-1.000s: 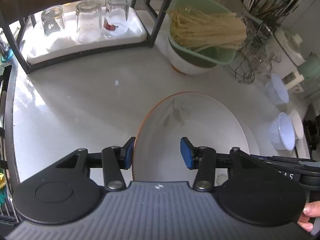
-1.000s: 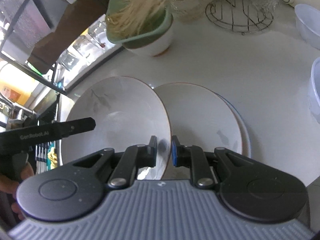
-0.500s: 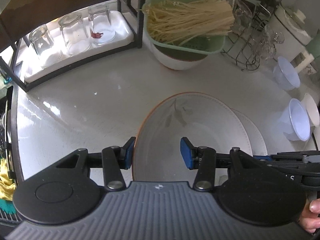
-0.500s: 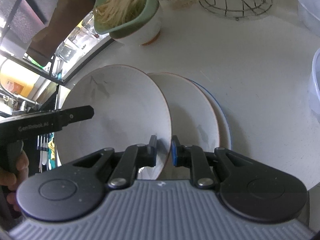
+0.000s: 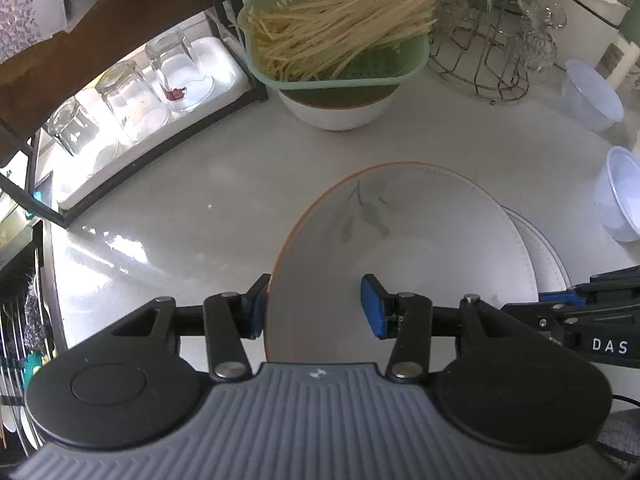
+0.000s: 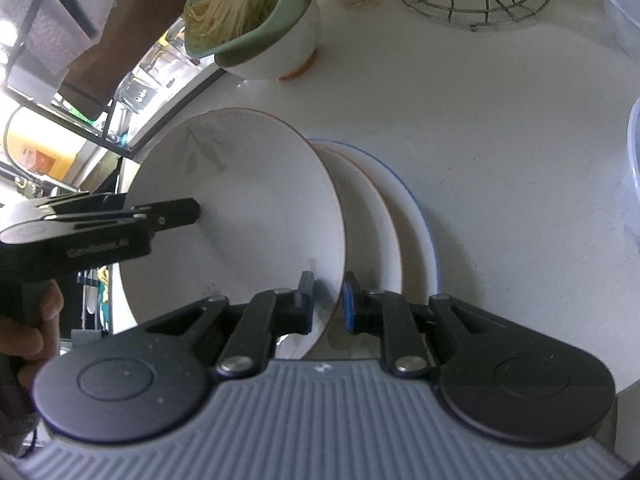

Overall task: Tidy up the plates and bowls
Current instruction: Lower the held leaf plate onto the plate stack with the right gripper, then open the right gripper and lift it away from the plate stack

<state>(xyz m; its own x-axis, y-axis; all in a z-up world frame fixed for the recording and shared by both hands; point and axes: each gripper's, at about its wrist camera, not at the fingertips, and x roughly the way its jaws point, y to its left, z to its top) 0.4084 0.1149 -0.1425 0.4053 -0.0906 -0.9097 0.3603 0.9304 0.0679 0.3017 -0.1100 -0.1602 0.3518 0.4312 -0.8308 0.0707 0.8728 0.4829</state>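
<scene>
Bowl (image 6: 240, 216) now tilted steeper over plates (image 6: 400, 216) (right jaws clamp rim, left agape)

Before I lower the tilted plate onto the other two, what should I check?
1. Right gripper shut on the plate rim: ok.
2. Left gripper open, not yet holding the plate: ok.
3. Plate level: not ok, it is tilted.
4. Stack of two plates lies flat beside and under it: ok.
5. Noodle bowl stands apart from the plates: ok.
6. Plate's lower edge touches the stack: cannot tell.
</scene>
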